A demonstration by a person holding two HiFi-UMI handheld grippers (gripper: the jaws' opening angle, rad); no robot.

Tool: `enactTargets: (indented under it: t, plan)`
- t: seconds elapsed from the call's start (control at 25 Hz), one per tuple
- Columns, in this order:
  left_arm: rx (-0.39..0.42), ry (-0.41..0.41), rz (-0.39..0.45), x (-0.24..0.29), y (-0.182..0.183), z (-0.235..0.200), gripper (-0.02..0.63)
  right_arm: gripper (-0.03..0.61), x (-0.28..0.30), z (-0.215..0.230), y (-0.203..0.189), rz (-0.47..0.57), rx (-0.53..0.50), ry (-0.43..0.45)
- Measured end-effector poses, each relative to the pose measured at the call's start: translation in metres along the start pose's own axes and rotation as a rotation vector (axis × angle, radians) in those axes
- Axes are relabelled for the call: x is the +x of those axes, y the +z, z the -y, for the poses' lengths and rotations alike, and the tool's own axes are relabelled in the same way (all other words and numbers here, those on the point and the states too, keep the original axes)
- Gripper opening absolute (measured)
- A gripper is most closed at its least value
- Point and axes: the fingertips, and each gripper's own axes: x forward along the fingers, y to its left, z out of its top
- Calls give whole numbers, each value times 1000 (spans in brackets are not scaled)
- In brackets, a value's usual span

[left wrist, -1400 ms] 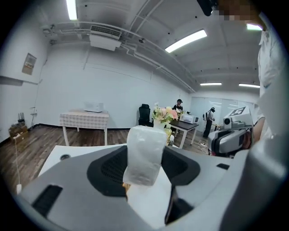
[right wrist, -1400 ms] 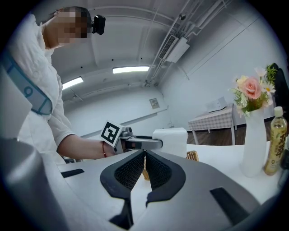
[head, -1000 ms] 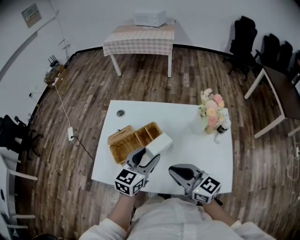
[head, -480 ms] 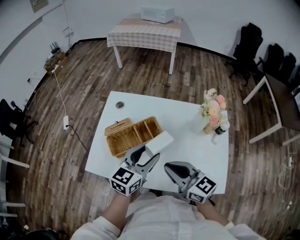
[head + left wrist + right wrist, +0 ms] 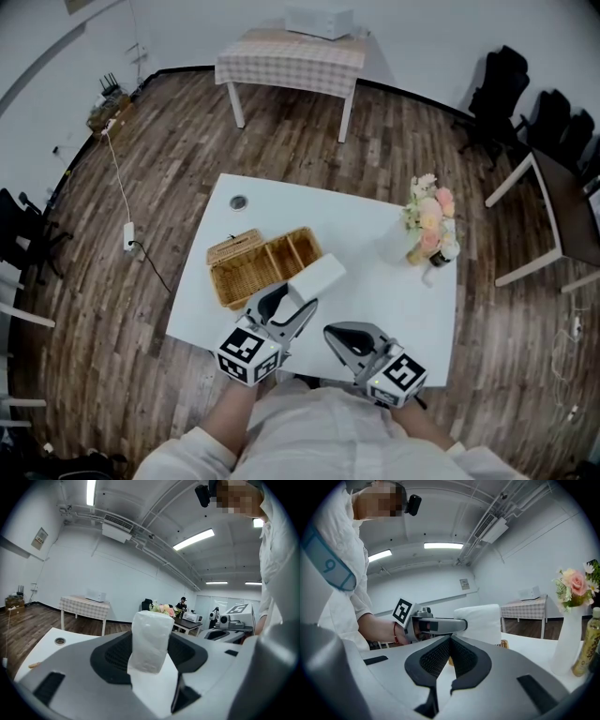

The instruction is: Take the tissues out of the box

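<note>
A white tissue pack (image 5: pixel 316 278) is clamped between the jaws of my left gripper (image 5: pixel 292 305), just over the right end of the open wicker box (image 5: pixel 253 272). In the left gripper view the tissue pack (image 5: pixel 151 641) stands upright between the grey fingers, filling the gap. My right gripper (image 5: pixel 336 334) hangs near the table's front edge, jaws closed together with nothing in them. In the right gripper view the shut right gripper (image 5: pixel 450 654) points toward the left gripper (image 5: pixel 439 625) and the tissue pack (image 5: pixel 482 623).
On the white table (image 5: pixel 375 300), a vase of flowers (image 5: pixel 427 220) and a small bottle (image 5: pixel 441 261) stand at the right. A round cable hole (image 5: pixel 239 202) sits at the back left. A checked-cloth table (image 5: pixel 291 61) and black chairs (image 5: pixel 497 94) stand farther off.
The head view has shifted a little. Both grippers and the tissue pack keep about the same place over the box end.
</note>
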Motion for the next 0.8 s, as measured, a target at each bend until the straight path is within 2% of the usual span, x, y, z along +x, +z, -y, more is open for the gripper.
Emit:
enactTargets:
  t: [0.52,0.8]
  plan:
    - [-31,-24,-1,5,4,0,230,31,0,9,4,26,67,7]
    - [-41,-35,1,10,5,1,230,31,3,11,6,25,67,29]
